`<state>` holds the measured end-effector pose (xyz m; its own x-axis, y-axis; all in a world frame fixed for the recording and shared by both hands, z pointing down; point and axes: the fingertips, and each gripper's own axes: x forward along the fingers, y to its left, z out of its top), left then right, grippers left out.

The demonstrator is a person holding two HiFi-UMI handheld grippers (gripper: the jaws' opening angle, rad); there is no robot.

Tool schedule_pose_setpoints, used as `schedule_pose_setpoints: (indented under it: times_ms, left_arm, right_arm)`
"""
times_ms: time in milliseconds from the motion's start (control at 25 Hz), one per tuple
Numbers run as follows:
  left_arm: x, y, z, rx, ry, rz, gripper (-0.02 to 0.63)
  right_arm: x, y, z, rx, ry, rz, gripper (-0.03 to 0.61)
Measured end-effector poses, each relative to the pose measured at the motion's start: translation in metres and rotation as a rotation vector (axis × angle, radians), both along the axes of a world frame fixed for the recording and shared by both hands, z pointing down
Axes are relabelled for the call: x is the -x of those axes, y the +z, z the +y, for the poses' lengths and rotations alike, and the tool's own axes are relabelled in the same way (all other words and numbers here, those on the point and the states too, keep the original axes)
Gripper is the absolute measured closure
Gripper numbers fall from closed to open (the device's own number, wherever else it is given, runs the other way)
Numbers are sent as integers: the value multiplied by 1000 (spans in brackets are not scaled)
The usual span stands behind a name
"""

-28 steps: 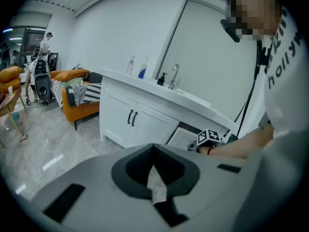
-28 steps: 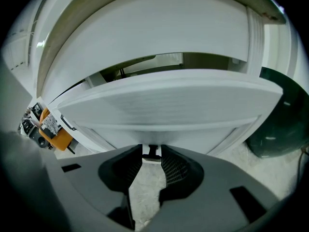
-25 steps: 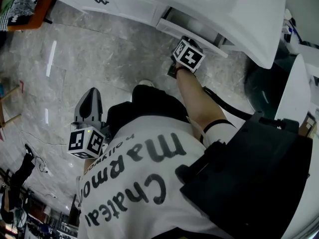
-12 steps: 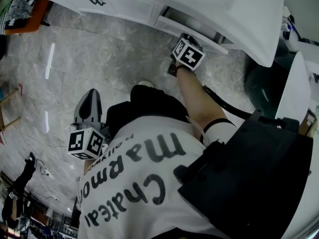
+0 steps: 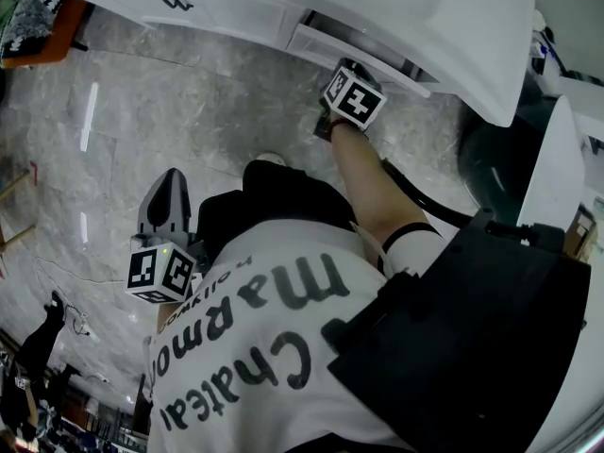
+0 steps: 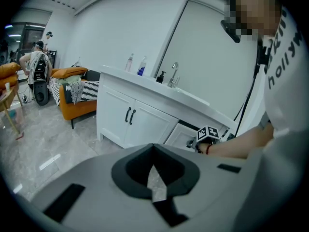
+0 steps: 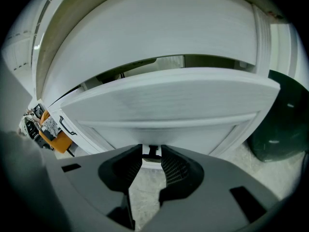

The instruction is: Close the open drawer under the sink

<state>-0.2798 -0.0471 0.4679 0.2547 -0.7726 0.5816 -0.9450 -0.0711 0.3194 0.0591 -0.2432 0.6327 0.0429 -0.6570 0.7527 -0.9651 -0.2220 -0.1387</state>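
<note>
The white drawer [image 5: 354,50] stands part-way out under the white vanity top [image 5: 462,17]. In the right gripper view its front panel [image 7: 164,103] fills the picture. My right gripper [image 7: 151,153] is at the panel's lower middle, its jaws closed on the small drawer handle [image 7: 151,152]. In the head view that right gripper [image 5: 347,69] touches the drawer front, mostly hidden behind its marker cube. My left gripper [image 5: 168,182] hangs low over the marble floor, well away from the drawer. Its jaws are shut on nothing, the left gripper [image 6: 153,148] tips meeting.
A dark round bin [image 5: 495,163] stands on the floor right of the drawer. Cabinet doors with black handles [image 6: 129,116] lie left of it. A faucet [image 6: 173,75] and bottles stand on the counter. An orange sofa [image 6: 77,95] is far left.
The right gripper and the drawer front have shifted slightly in toward the cabinet. The left gripper has stayed where it was.
</note>
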Motion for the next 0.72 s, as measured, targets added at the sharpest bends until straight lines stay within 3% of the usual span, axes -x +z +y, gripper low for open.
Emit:
schedule_pose_setpoints:
  times_ms: [720]
  left_arm:
    - [-7,2,-2,18,2,-7,604]
  right_arm:
    - [-11,-7,-21,-31,8,-2,448]
